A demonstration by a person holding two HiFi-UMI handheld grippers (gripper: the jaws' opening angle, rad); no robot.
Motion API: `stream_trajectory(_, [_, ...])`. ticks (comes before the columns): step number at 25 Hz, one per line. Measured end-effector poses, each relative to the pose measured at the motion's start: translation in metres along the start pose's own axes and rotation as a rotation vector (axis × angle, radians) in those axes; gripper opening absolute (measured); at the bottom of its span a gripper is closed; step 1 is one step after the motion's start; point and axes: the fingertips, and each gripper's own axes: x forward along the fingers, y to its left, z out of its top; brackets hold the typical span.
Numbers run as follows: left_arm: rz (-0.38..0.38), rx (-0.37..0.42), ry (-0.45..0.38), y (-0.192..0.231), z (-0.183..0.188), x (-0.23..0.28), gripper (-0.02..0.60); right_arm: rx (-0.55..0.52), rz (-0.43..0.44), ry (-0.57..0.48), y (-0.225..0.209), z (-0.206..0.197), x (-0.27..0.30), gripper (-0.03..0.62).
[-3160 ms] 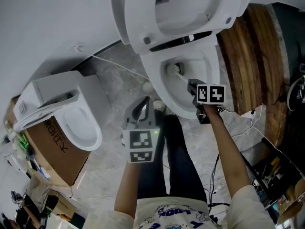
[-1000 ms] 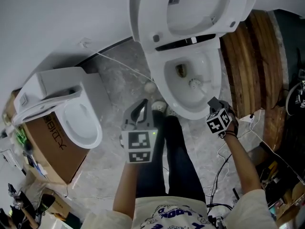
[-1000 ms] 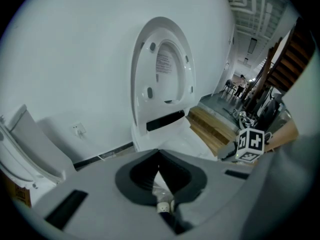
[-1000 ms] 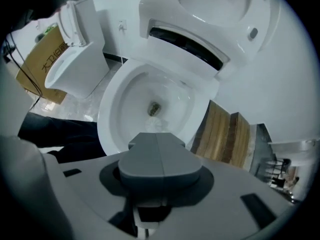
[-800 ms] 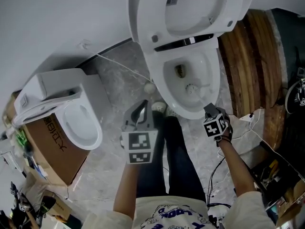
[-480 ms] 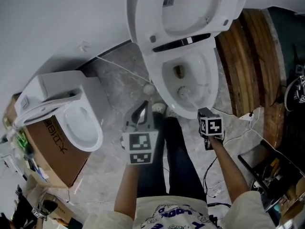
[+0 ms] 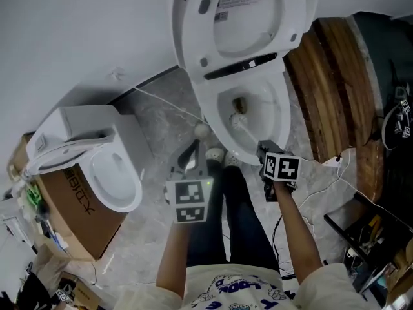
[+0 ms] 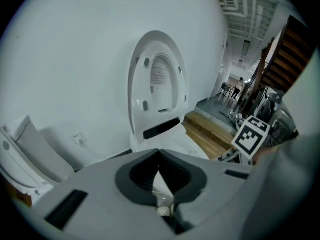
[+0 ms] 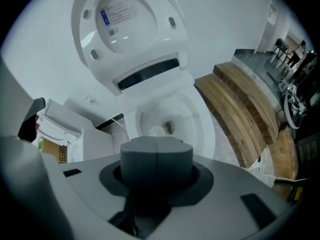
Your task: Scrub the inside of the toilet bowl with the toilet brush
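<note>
Right gripper (image 7: 264, 151) first: on its own camera I see the two dark pads pressed flat together with only a seam between them (image 9: 156, 153), and from the head view the thin handle of the toilet brush (image 7: 237, 119) runs straight out of that closed pinch, so I read it as clamped on the handle. Its marker cube sits just off the near rim of the toilet bowl (image 7: 280, 123). The brush head is down inside the bowl, on the left inner wall, just in front of the dark drain opening (image 7: 240, 101). On the right gripper view a pale bit of the brush head (image 9: 150, 130) peeks over the pads, with the bowl (image 9: 196, 118) beyond it.

Left gripper (image 7: 189, 155) hangs over the stone floor (image 7: 148, 237), well apart from the bowl, above my operator's dark trouser leg (image 7: 240, 218). Its jaws stand apart in a narrow wedge (image 8: 159, 176) and I see nothing between them, only floor.

Seat and lid (image 7: 242, 18) are tipped up against the wall; they fill both gripper views (image 8: 157, 91) (image 9: 125, 29). A wooden platform (image 7: 329, 76) lies just right of the toilet. At the left, a second toilet (image 7: 97, 154) rests on a cardboard box (image 7: 71, 202). A white cable (image 7: 161, 99) trails across the floor towards the bowl's base.
</note>
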Motion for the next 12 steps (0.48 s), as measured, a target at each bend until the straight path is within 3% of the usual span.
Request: stream_trajectory(12, [0.029,-0.025,-0.082,-0.006,0.045,-0.049,0.002,-0.185,-0.079,-0.239,0.033,0.057,-0.114,0.169])
